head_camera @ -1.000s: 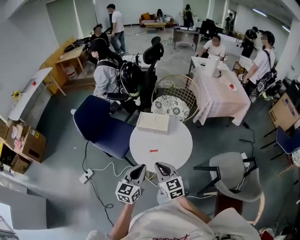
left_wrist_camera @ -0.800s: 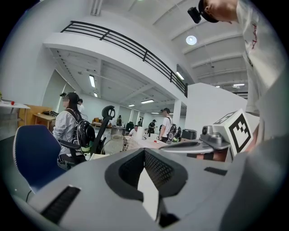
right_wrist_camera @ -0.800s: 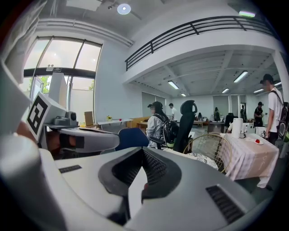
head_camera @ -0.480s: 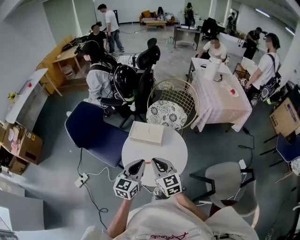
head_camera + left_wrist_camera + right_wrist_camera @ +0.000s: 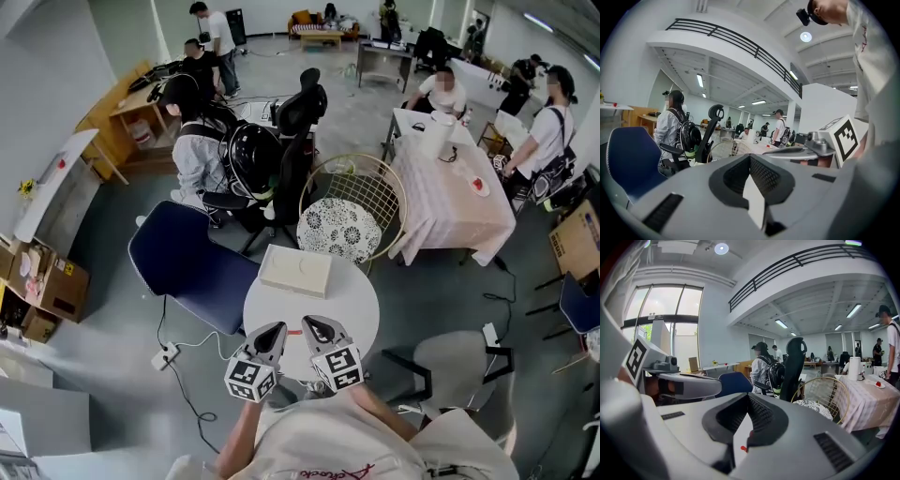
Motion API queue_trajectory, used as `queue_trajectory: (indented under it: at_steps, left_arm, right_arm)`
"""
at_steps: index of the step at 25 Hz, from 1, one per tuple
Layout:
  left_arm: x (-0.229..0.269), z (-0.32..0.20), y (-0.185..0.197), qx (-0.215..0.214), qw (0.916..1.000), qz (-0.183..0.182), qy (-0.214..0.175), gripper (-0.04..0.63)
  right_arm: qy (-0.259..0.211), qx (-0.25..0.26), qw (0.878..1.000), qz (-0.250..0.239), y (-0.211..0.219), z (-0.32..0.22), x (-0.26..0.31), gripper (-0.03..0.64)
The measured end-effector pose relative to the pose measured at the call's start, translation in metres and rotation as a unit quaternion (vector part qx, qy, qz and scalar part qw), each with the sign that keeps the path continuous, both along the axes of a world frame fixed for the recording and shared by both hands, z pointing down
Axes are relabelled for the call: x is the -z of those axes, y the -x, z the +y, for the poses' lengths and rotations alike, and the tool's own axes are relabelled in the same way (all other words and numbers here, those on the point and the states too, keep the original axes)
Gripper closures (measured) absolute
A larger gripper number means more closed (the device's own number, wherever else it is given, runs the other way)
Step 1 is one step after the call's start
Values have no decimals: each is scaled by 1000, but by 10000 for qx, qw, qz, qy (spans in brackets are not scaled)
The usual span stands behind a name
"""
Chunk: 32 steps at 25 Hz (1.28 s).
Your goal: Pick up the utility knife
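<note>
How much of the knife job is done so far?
Nothing looks done yet. In hand: the left tool and the right tool hover shut and empty over the near edge of the round white table. What looks like the utility knife, a small red thing, lies on that table just ahead of the right tool. Left to do: open a tool, close it on the knife, lift.
</note>
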State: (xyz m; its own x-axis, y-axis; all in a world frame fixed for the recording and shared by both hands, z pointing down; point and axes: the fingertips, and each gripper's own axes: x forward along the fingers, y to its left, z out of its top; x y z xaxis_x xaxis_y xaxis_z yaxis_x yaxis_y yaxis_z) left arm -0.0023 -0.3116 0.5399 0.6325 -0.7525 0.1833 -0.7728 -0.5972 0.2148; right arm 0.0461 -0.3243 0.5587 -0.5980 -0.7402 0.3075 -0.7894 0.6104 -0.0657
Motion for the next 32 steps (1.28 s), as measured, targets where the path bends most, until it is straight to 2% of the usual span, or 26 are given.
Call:
queue_trajectory:
  at_steps: [5,20,25,32]
  left_arm:
    - [-7,-11,10,46,9999,64,82,583]
    - [-19,-32,58,-223,9990,138,370,583]
    - [-36,-32,70,-290,9980,138,540,583]
    - [-64,-14,71,-496,9939,140,979,583]
  right_arm:
    - [67,12,10000,43,8,-11,-6,600]
    - [442,-385,9982,127,43,-26,-23,600]
    - [737,-479,9959,217,49,-17,-46,600]
    - [1341,-669,9881,345,46,12,-84,600]
